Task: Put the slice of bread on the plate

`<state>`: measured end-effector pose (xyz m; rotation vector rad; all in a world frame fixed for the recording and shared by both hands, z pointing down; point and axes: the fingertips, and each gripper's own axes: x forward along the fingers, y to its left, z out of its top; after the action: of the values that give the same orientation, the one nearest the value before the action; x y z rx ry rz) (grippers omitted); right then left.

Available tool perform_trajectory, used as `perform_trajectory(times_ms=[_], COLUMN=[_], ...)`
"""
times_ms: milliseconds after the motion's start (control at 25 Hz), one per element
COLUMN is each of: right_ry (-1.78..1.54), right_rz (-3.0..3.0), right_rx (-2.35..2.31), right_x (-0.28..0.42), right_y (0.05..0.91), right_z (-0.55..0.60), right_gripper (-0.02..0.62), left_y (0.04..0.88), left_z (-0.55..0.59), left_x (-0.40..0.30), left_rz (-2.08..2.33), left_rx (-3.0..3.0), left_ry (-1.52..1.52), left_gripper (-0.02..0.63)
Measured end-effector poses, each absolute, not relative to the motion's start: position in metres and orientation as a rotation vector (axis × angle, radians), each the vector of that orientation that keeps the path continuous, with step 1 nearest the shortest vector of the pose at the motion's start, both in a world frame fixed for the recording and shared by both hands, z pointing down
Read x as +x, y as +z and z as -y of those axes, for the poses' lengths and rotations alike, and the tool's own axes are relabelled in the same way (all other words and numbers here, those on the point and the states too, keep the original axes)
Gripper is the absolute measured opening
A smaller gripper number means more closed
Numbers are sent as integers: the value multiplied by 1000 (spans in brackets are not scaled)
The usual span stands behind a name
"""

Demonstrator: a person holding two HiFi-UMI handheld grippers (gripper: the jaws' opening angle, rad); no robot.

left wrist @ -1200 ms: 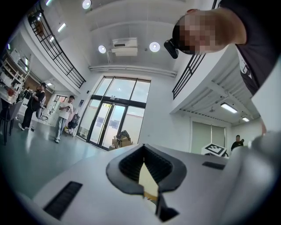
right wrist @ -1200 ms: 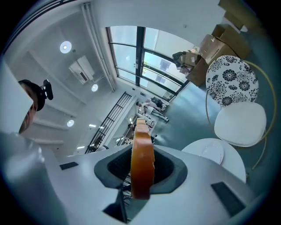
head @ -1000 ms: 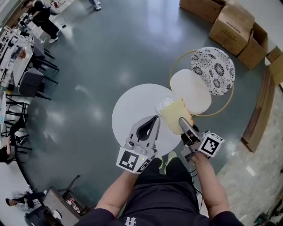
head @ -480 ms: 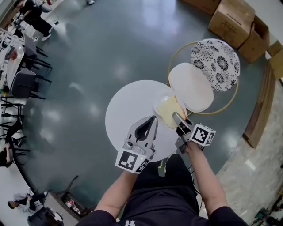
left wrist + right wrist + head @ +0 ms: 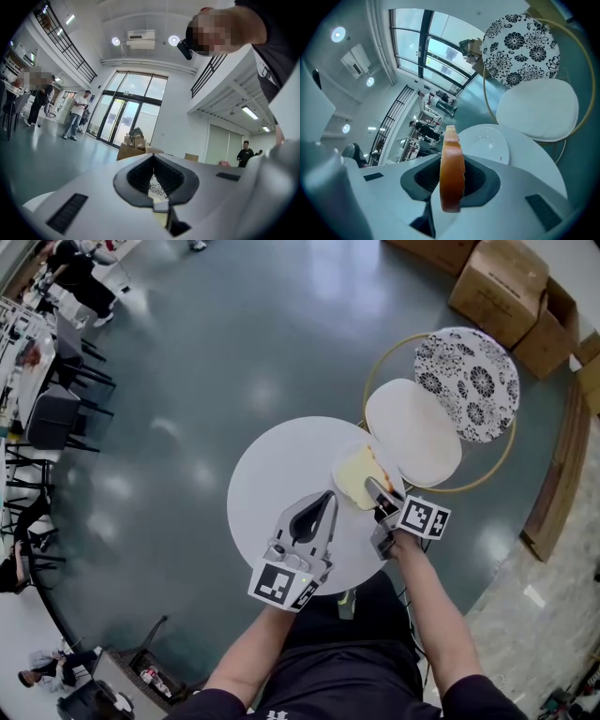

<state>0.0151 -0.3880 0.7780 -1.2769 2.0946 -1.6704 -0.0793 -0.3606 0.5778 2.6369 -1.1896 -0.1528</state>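
Observation:
A pale yellow slice of bread (image 5: 357, 478) with a brown crust is clamped edge-on in my right gripper (image 5: 378, 489). In the head view it hangs over the small white plate (image 5: 339, 463) at the right side of the round white table (image 5: 277, 474). In the right gripper view the bread (image 5: 452, 187) stands upright between the jaws of that gripper (image 5: 451, 159), and the plate (image 5: 487, 143) lies just ahead on the table. My left gripper (image 5: 327, 497) hovers over the table to the left of the plate, shut, with nothing held. In its own view the left gripper (image 5: 152, 161) points level across the table.
A white round stool (image 5: 412, 432) and a black-and-white patterned stool (image 5: 466, 383) inside a gold hoop stand just right of the table. Cardboard boxes (image 5: 502, 292) sit at the far right. People and chairs (image 5: 56, 409) are far left, on the grey floor.
Both grippers have come down toward the table. The right one carried the bread from beside the white stool to over the plate. Its jaws stay closed on the slice.

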Motion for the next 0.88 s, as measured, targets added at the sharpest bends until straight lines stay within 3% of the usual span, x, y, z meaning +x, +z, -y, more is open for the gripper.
perform_trajectory(times_ms=[640,880], right_ry=[-1614,-1496], right_rz=[-2276,-2354], right_rx=[-1553,-1724], right_x=[16,22], right_y=[808,813], right_z=[401,404], right_gripper=[103,169], left_y=[593,595], left_z=[368,369], left_x=[-85,-87], left_rz=[1192,1190], left_rx=[2611,2601], left_ry=[-127,-123], left_gripper=[6,6])
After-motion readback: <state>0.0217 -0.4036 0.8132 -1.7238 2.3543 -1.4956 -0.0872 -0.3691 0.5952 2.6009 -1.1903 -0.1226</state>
